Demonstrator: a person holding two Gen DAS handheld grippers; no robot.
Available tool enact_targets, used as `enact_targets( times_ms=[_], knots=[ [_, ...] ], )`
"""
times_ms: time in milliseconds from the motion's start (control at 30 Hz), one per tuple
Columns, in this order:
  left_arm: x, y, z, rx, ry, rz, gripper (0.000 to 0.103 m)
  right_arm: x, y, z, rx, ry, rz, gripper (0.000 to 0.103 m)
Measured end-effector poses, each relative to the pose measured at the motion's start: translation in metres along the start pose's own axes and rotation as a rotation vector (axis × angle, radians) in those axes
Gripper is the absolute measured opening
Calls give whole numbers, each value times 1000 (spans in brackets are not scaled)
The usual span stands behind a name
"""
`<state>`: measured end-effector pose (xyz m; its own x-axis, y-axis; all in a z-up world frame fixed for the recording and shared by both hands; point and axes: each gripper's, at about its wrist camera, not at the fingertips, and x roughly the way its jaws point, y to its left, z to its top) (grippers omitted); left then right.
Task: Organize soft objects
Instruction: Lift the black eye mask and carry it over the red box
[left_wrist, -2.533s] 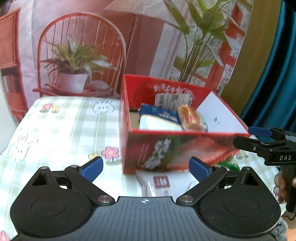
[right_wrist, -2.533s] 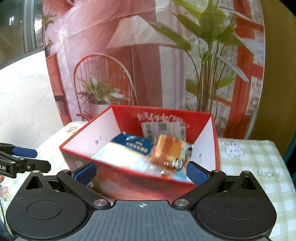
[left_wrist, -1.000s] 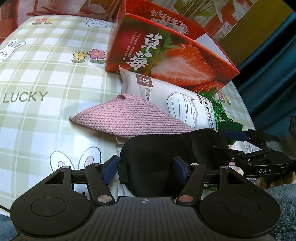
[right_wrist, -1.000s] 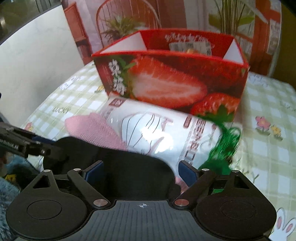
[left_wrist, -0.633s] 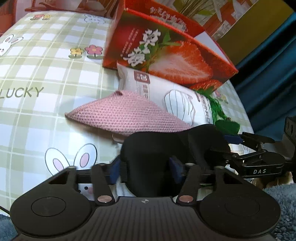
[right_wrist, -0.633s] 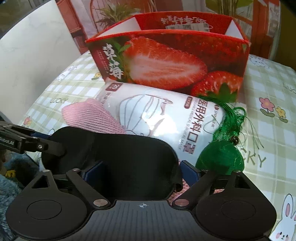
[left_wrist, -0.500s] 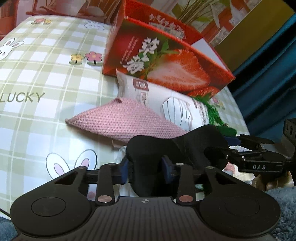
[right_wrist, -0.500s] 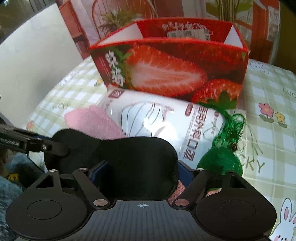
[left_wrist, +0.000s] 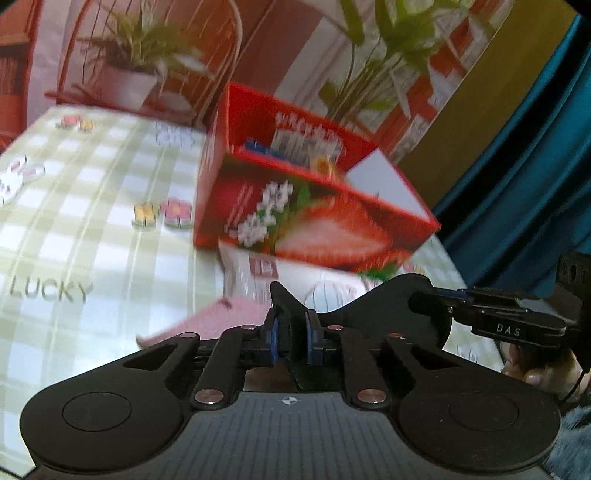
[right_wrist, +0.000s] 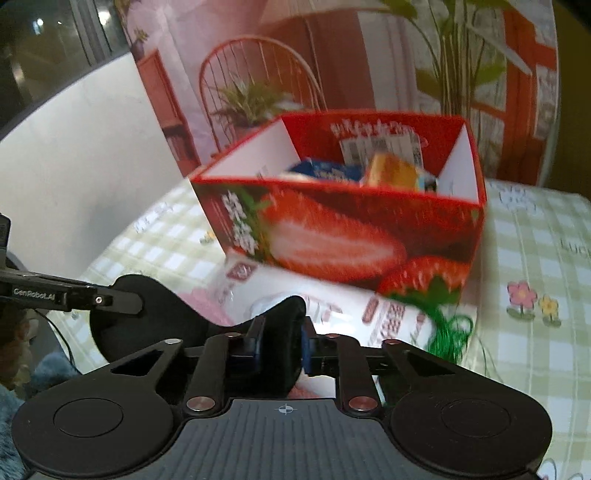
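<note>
The left gripper (left_wrist: 291, 341) has just closed and now pinches one end of the black eye mask (left_wrist: 384, 306) between its blue pads (left_wrist: 273, 341). The right gripper (right_wrist: 280, 345) has just closed too and clamps the other end of the mask (right_wrist: 147, 317), which bunches up between its jaws. The mask hangs stretched between the two, above the near edge of the checked tablecloth (left_wrist: 96, 229). Just beyond it lie a pink knit cloth (left_wrist: 221, 319) and, to its right, a white mask pack (right_wrist: 343, 306), with a green tassel (right_wrist: 448, 330) at the pack's right end. Behind them, touching the pack, stands the red strawberry box (right_wrist: 347, 229), open on top, with a blue pack (right_wrist: 325, 170) and an orange packet (right_wrist: 391, 171) inside. A hand (left_wrist: 532, 365) grips the right tool's handle at the right.
</note>
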<state>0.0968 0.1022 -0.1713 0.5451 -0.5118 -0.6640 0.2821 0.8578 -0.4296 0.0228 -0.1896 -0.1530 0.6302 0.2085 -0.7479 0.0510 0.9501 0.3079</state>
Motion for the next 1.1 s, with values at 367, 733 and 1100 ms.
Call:
enact_targets(
  times_ms=[367,733,1100],
  knots=[
    [-9,-24,67,121,-220,17,14,-17,1,55,-90,-204,-25,13],
    [45,-54,145,241,-296,65,14,0,-24,130,-179,-332,-147,12],
    [117,-41,158,210,-93,106,14,65,-53,139,-150,-197,-217,12]
  ],
)
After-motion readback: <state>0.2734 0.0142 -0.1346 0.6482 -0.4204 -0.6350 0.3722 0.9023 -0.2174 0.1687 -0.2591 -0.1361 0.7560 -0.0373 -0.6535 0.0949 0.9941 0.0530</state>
